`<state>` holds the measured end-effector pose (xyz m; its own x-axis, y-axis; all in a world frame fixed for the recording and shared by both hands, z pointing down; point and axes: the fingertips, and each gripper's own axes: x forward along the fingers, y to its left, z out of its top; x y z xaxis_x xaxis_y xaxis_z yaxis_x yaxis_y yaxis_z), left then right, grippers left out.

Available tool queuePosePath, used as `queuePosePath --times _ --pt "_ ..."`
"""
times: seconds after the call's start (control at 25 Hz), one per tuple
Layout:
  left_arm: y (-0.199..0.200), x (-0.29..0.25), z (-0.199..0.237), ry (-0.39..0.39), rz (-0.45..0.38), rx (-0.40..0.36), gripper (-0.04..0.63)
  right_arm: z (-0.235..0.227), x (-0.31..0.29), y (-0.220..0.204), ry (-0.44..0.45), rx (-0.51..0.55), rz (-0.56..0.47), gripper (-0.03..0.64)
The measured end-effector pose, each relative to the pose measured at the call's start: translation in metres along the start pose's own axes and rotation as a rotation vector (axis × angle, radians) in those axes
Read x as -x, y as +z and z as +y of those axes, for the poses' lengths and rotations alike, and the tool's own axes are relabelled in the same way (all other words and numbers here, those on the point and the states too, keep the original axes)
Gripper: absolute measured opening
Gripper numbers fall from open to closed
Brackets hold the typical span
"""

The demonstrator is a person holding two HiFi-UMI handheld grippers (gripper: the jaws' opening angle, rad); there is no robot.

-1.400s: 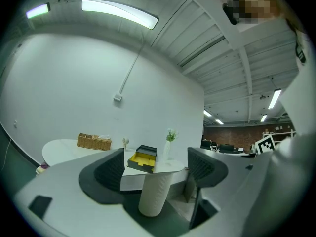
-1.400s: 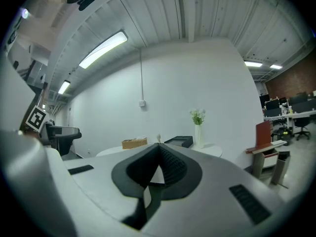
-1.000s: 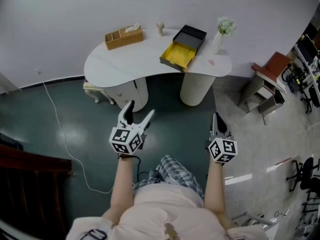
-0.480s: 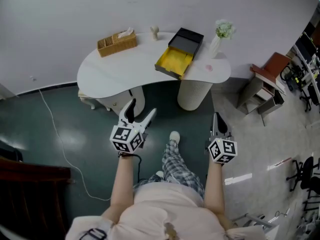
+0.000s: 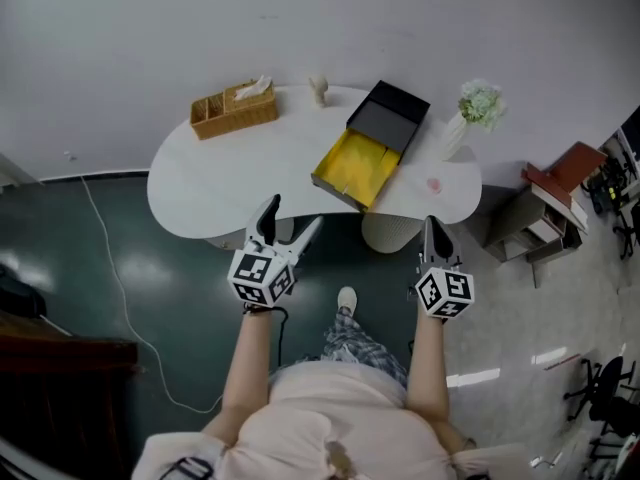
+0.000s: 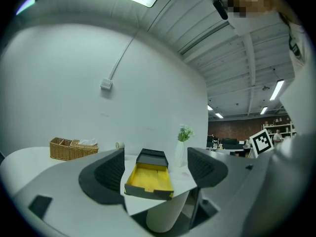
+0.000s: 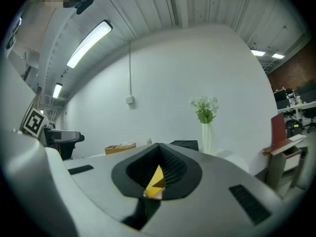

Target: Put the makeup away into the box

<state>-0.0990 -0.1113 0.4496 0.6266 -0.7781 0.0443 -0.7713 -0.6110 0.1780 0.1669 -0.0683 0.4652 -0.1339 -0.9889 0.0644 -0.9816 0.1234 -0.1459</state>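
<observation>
Short of table (image 5: 220, 183) front edge: left gripper (image 5: 292, 218), jaws spread wide, empty; right gripper (image 5: 432, 228), jaws pinched together, empty. At table's front edge: box (image 5: 358, 163), open, black shell, yellow lining. Beside it on table: small pink item (image 5: 434, 183), unidentifiable.

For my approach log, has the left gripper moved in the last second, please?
Yes. The left gripper has come forward, up to the near edge of the white table.

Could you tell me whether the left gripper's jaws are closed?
No, the left gripper has its jaws wide apart; the yellow-lined black box shows between them.
</observation>
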Motion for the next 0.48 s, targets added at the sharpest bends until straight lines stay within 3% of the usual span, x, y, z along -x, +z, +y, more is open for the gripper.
queuePosePath --times 0.28,0.48 --pt "0.011 -0.099 0.039 0.032 -0.013 -0.023 0.383 -0.03 -0.123 0.023 0.098 0.015 0.024 0.015" --pt "0.01 -0.143 0.052 0.053 0.015 -0.037 0.383 -0.05 -0.179 0.029 0.109 -0.002 0.036 0.015"
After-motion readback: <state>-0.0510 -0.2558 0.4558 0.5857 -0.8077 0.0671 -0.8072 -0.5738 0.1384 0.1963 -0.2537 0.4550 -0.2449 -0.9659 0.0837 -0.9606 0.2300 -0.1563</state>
